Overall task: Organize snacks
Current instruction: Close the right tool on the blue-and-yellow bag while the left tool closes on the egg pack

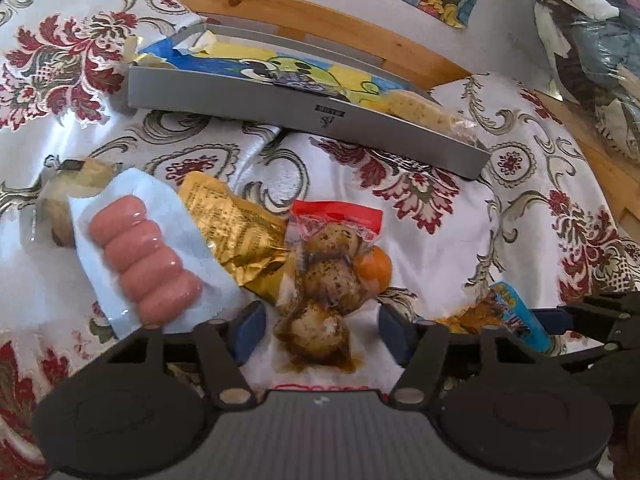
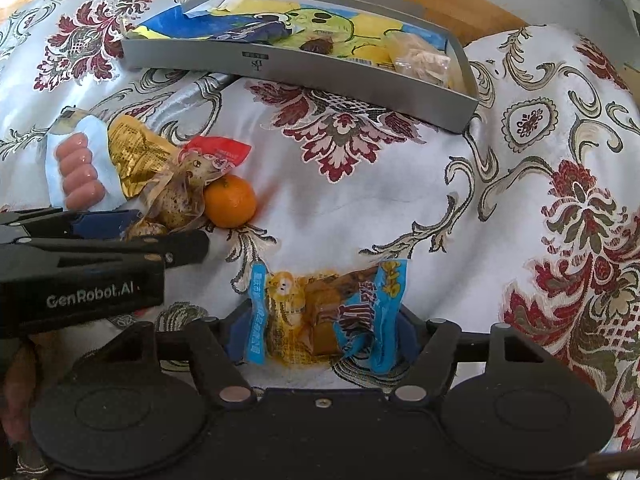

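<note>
Patterned cloth (image 2: 400, 208); tray (image 2: 304, 72) at 12 o'clock. Left gripper (image 1: 322, 330) spread around egg pack (image 1: 324, 280). Right gripper (image 2: 320, 332), right view only, straddling blue snack (image 2: 324, 312), contact unclear.

1. You've got open cloth (image 2: 360, 200) between the near snack cluster and the far grey tray (image 2: 304, 76): clear lane.
2. Left side is crowded: sausage pack (image 1: 144, 260), gold pouch (image 1: 236, 232), egg pack (image 1: 324, 276) and orange (image 2: 231, 201) all touch or overlap.
3. Tray's nearly full: big blue-yellow bag (image 2: 280, 26), clear packet (image 2: 420, 60) at right end.
4. Right of the tray: bare cloth, free.
</note>
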### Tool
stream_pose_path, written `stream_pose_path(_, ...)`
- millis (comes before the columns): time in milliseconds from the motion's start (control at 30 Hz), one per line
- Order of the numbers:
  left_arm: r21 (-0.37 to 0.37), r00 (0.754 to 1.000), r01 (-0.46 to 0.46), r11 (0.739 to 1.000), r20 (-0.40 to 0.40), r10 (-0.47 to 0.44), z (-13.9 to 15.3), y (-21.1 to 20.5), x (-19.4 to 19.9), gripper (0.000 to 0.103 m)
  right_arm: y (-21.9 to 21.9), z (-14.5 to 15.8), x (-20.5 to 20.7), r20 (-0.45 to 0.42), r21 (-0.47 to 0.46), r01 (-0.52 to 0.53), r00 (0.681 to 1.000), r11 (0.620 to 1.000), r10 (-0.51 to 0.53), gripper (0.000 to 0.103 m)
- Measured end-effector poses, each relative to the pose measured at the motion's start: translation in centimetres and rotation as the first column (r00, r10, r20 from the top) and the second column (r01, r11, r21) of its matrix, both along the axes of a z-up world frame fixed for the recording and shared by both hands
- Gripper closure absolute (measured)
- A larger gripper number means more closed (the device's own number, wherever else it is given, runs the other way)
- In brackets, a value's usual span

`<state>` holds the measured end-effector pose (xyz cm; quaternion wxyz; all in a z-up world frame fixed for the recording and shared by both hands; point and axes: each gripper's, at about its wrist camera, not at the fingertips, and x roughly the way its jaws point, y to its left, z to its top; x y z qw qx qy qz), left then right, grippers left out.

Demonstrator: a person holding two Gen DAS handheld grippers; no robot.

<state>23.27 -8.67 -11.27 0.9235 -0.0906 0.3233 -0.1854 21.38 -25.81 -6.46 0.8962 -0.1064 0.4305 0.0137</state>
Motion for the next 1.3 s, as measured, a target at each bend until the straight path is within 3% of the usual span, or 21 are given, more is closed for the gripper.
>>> stream_pose_path(333, -0.002, 1.000, 0.008, 1.000, 0.002, -0.008, 0.1, 0.1, -0.4, 0.053, 0.2, -0.2, -0.1, 0.012, -0.015, -0.010, 1.000, 1.000, 0.011, 0.040)
stream_pose_path(500, -0.023, 1.000, -0.010, 1.000, -0.005, 0.010, 0.2, 0.4, -0.7, 0.054, 0.9, -0.2, -0.4, 0.039, -0.084, -0.035, 0.998, 0.996, 0.039, 0.050)
stream_pose_path(867, -0.047, 1.000, -0.021, 0.999, -0.003, 0.021, 0.3, 0.4, -1.0, 0.055, 2.6, -0.9, -0.9, 0.086, -0.264, -0.104, 0.988, 0.959, 0.130, 0.061)
stream_pose_path(1300, -0.077, 1.000, -0.020, 0.997, 0.002, 0.020, 0.5, 0.3, -1.4, 0.055, 3.3, -1.0, -1.4, 0.111, -0.325, -0.117, 0.981, 0.939, 0.160, 0.065)
